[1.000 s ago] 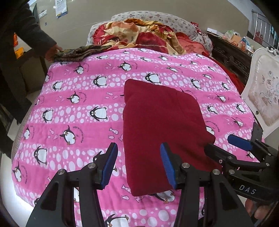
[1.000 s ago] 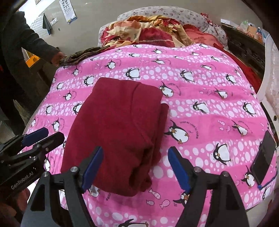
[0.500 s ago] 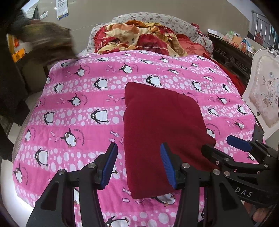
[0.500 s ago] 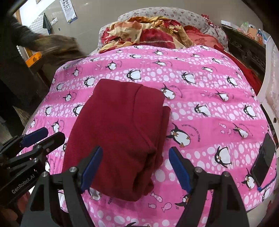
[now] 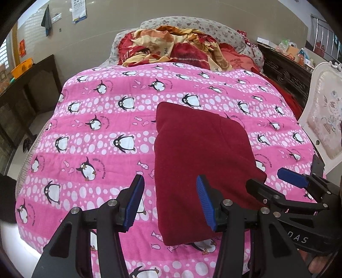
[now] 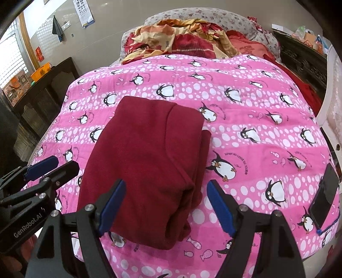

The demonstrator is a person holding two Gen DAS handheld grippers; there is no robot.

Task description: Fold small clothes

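Bedroom, with a beige wall [image 5: 96,42] behind a bed spread with a pink penguin-print quilt [image 5: 102,132]. At the head of the bed, a heap of red and orange bedding [image 5: 177,49] against a grey patterned pillow [image 5: 213,27]. On the wall, a hanging dark cloth [image 5: 46,21] and a calendar sheet [image 5: 78,11]. To the left, a dark wooden cabinet [image 5: 32,89] with an orange basket [image 5: 20,66] on top; to the right, a white upholstered chair back [image 5: 325,119] and carved dark wood furniture [image 5: 284,72]. Near the middle of the quilt, toward the near edge, a dark red folded garment [image 5: 201,162], lying flat as a rough rectangle with layered edges showing along its right side in the right wrist view [image 6: 147,162]. Left gripper [image 5: 170,203] held low over the near edge of the quilt, blue pads spread wide apart and gripping nothing, one pad over bare quilt and the other over the garment's near left portion. Right gripper [image 6: 167,208] likewise spread wide and holding nothing, jaws straddling the garment's near right corner, contact with the fabric not discernible. Each gripper visible at the margin of the other's view, set side by side in front of the garment. At the quilt's right edge, a dark phone-like slab [image 6: 325,196] lying flat.
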